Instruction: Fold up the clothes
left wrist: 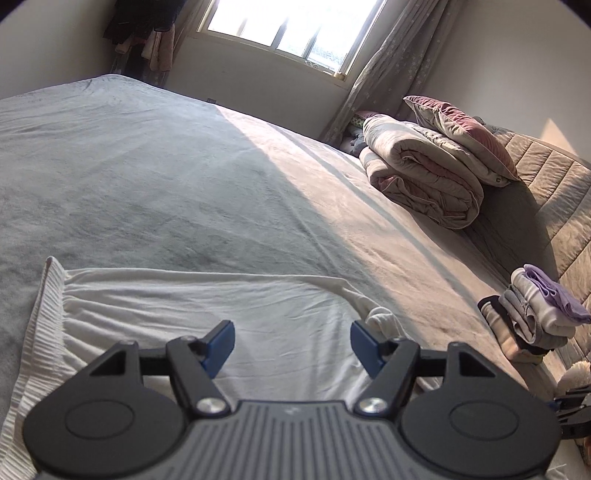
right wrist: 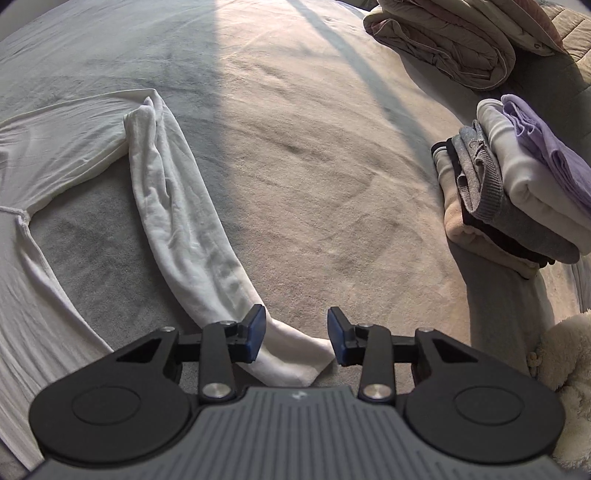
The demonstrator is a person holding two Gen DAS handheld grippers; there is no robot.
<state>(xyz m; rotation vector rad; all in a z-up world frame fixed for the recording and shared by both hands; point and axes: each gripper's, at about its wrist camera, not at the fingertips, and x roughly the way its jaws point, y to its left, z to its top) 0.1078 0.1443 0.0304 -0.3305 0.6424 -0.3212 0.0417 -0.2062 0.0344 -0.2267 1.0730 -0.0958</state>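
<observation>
We are reading the white top [right wrist: 62, 155] as light, limp knit; right gripper [right wrist: 296, 338], spread, is straddling its sleeve cuff [right wrist: 295, 354], seemingly untouched; left gripper [left wrist: 293, 341] is hanging spread above the body.

Sunlight from the overexposed window [left wrist: 295, 29] cuts the bed [left wrist: 147, 166] into warm brightness and grey shade; fisheye edges curve.

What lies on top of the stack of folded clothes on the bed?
A folded lilac garment tops the stack of folded clothes, with a cream piece directly beneath. The stack hides whatever lies under it.
</observation>
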